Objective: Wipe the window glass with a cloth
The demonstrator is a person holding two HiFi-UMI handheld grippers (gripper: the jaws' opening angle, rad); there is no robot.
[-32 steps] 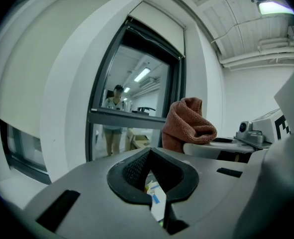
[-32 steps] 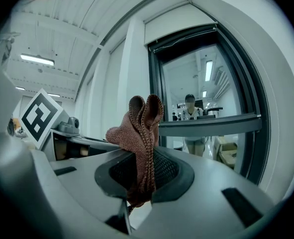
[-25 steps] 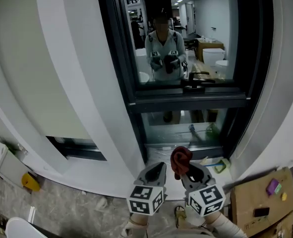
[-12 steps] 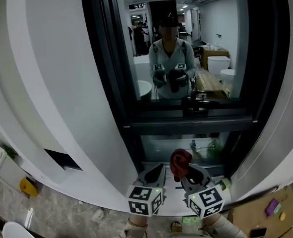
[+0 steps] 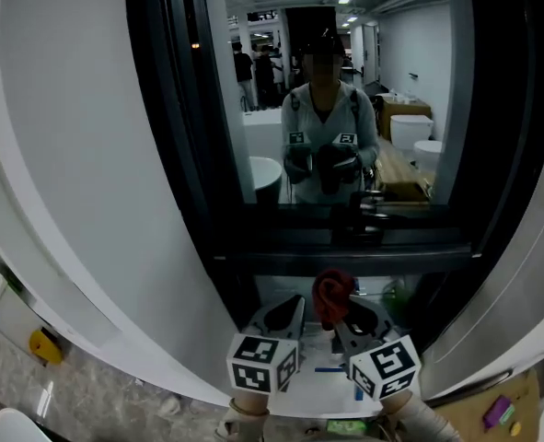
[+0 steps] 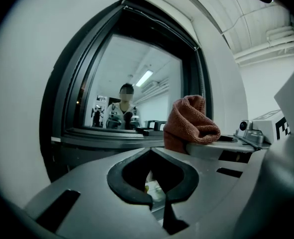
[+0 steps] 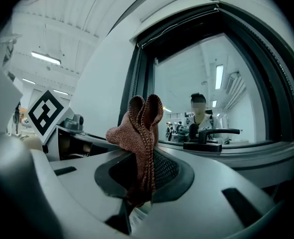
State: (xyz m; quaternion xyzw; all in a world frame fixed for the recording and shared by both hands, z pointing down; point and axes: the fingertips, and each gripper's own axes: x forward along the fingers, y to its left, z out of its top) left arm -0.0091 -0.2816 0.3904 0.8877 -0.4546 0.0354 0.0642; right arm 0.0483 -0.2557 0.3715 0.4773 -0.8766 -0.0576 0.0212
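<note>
Cloth [image 7: 141, 128], a rust-red knitted rag, is pinched in the right claw [image 7: 147, 159]. The two jaws press together on its lower folds, and the rest stands up out of the claw's tip in a bunched, upright tuft. In the head view the tuft rises above the right claw, in front of the lower part of the dark window frame [image 5: 207, 155]. In the right gripper view the window glass [image 5: 281, 109] lies beyond the cloth and to its right. No view shows whether the two touch.

The left claw [image 6: 150, 152] is pressed together with nothing between its jaws. It is held just beside the right claw, on its left, and both point toward the window. In the left gripper view the cloth shows above and to the right of the left claw's tip, draped over the edge of the right claw.

A black window handle [image 7: 210, 133] lies level on the lower frame rail, to the right of the cloth. The glass mirrors a person holding both claws at chest height.
</note>
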